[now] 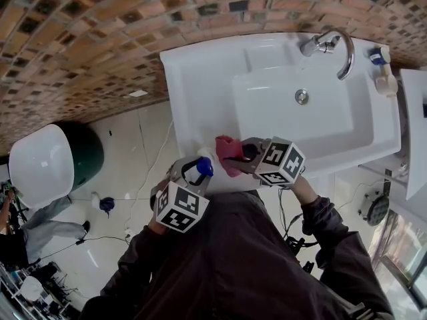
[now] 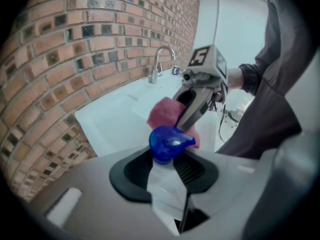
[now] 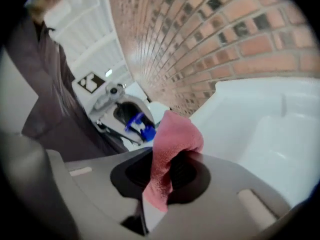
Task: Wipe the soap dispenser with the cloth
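Left fingers (image 2: 95, 204) clamp the dispenser (image 2: 162, 189); right fingers (image 3: 235, 209) pinch the cloth (image 3: 172, 139) beside its pump (image 2: 167, 141), at the sink's (image 1: 200, 85) front edge.

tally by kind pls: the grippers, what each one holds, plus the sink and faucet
grippers: 2 (left gripper, right gripper)
soap dispenser: 1
cloth: 1
sink: 1
faucet: 1
total: 6
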